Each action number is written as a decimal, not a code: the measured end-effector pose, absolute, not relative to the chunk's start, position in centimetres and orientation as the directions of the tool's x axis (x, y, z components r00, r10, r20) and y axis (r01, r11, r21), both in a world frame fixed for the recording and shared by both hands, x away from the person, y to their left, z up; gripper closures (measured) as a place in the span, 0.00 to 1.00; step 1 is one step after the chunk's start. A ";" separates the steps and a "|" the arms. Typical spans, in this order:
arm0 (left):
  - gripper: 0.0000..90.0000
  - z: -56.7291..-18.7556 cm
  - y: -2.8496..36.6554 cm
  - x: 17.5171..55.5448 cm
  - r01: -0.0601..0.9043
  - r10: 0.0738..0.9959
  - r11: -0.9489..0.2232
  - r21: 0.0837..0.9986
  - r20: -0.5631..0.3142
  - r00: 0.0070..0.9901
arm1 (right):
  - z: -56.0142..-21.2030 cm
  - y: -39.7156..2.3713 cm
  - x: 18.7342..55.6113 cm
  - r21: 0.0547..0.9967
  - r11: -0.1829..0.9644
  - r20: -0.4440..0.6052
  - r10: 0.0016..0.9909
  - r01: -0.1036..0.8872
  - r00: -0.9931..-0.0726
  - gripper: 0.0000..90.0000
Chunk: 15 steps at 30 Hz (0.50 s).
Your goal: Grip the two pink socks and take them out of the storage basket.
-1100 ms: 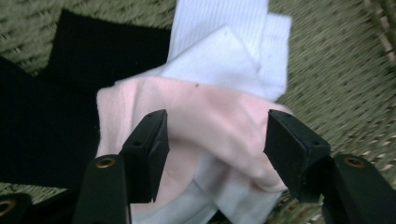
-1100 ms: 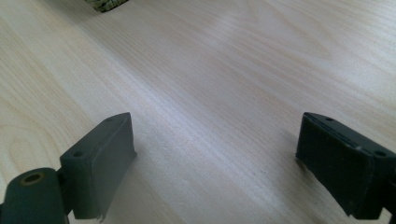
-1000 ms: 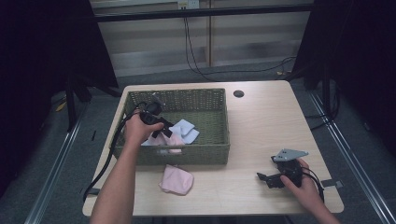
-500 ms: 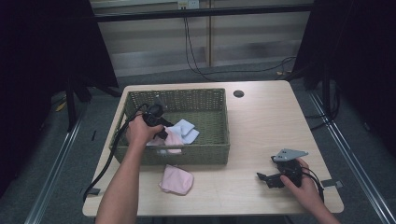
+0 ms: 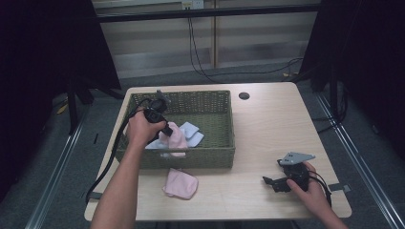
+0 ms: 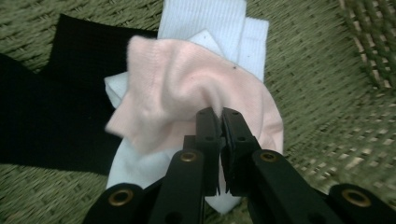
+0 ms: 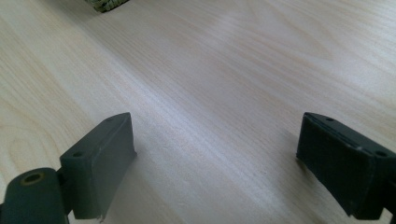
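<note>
The basket [image 5: 210, 155] is the reference landmark; it stands on the left half of the table [image 5: 267, 124].

Left gripper [image 6: 219, 116]: positioned over the basket's left interior, held by the left hand [image 5: 138, 129]. Its jaws are pressed together on a fold of the pink sock [image 6: 182, 93], with fabric bunched at the tips. In the high view the same sock [image 5: 175, 138] hangs from the gripper [image 5: 167, 130] near the basket's front wall.

Basket contents: a white sock [image 6: 219, 28] lies under and beyond the pink sock, on the woven floor. A black cloth [image 6: 51, 107] lies beside them, partly under the white one. In the high view the white sock [image 5: 191, 133] sits near the basket's centre.

Outside the basket: a second pink sock [image 5: 180, 183] lies flat on the table, just in front of the basket's front wall, apart from it.

Right gripper [image 5: 270, 181]: rests on the table well to the right of the basket, near the table's front edge, held by the right hand [image 5: 313, 193]. Its jaws stand wide apart with bare tabletop [image 7: 224, 93] between them; nothing is held. A corner of the basket [image 7: 107, 4] appears at the top edge of the right gripper view.
</note>
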<state>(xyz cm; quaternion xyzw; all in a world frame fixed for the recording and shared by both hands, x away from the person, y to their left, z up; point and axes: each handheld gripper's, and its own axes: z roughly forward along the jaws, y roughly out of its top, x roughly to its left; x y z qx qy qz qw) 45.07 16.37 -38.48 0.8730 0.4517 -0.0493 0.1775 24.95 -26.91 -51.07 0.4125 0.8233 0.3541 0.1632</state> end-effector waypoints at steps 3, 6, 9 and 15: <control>0.96 -37.6 16.7 45.0 0.805 0.766 -0.529 0.269 -0.258 0.589 | -51.1 -26.9 24.9 0.717 0.409 0.024 0.795 0.565 -0.606 0.12; 0.96 -37.0 16.8 44.8 0.805 0.766 -0.525 0.276 -0.260 0.588 | -51.1 -26.9 25.0 0.718 0.410 0.022 0.794 0.562 -0.608 0.12; 0.96 -36.1 17.1 44.7 0.797 0.756 -0.533 0.286 -0.263 0.600 | -51.1 -26.9 25.0 0.718 0.410 0.023 0.794 0.563 -0.607 0.12; 0.96 -33.8 17.1 44.4 0.787 0.740 -0.536 0.306 -0.279 0.612 | -51.1 -26.9 25.0 0.718 0.411 0.021 0.794 0.562 -0.608 0.12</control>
